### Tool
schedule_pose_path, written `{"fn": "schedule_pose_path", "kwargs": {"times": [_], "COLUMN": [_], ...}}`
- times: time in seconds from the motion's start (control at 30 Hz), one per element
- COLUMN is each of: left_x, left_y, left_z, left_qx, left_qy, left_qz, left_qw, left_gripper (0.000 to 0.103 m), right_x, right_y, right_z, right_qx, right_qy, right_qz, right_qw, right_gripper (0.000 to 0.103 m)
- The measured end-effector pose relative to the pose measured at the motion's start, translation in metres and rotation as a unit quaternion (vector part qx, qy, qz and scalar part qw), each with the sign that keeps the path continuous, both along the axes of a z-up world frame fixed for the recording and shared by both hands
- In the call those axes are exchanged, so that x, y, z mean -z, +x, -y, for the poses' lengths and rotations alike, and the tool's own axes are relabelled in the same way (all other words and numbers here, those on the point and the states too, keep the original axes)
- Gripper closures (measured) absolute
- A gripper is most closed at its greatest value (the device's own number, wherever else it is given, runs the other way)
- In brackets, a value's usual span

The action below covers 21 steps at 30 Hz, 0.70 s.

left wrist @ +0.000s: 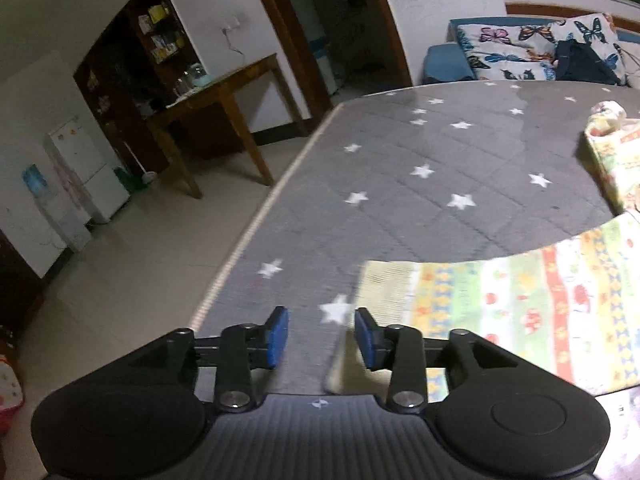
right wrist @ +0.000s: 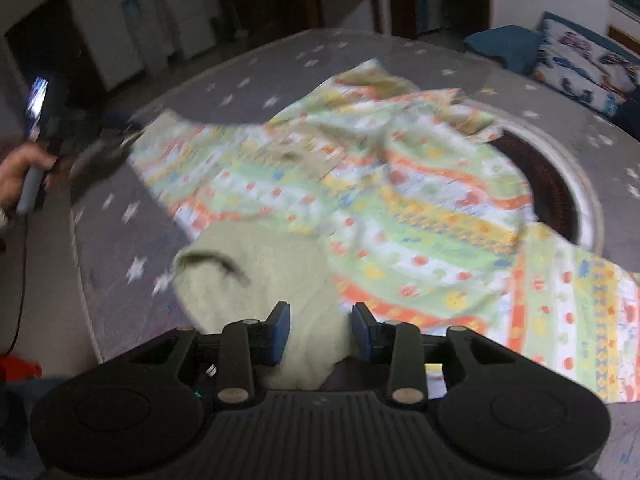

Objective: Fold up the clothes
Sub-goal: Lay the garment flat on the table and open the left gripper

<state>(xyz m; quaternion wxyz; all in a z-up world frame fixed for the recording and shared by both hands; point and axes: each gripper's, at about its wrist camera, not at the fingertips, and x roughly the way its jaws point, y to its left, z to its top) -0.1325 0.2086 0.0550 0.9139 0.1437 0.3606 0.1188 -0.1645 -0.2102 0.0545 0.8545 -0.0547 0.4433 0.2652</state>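
A child's garment [right wrist: 400, 208] with green, orange and yellow printed stripes lies spread and rumpled on the grey star-patterned table cover [right wrist: 120, 208]. Its pale green inner side [right wrist: 256, 264] is turned up at the near edge. My right gripper [right wrist: 320, 332] stands open over that pale part, and the cloth lies between its blue pads without being pinched. My left gripper [left wrist: 322, 336] is open over the bare cover, with nothing between its pads. The garment's left corner [left wrist: 392, 280] lies just right of it. In the right wrist view a hand [right wrist: 20, 172] holds the left gripper at the table's left edge, blurred.
The table edge [left wrist: 248, 236] runs along the left, with tiled floor beyond. A round dark opening [right wrist: 556, 196] sits in the table by the garment's right side. Another printed cloth [left wrist: 616, 152] lies at far right. A wooden table [left wrist: 224, 92] and a sofa with butterfly cushions [left wrist: 520, 48] stand behind.
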Motion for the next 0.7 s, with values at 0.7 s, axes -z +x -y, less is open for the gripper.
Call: {"fn": "schedule_pose_path", "kwargs": {"times": [0.7], "left_x": [-0.016], "left_y": [0.008], "left_z": [0.203], "left_qx": [0.254], "left_qy": [-0.152], "left_qz": [0.028], "left_qw": [0.9549], "left_gripper": [0.061], "right_x": [0.016], "right_y": [0.003], "right_z": [0.047], "right_qx": [0.116], "right_qy": [-0.054], "right_qz": [0.035], "right_qw": [0.991], "right_gripper": [0.066]}}
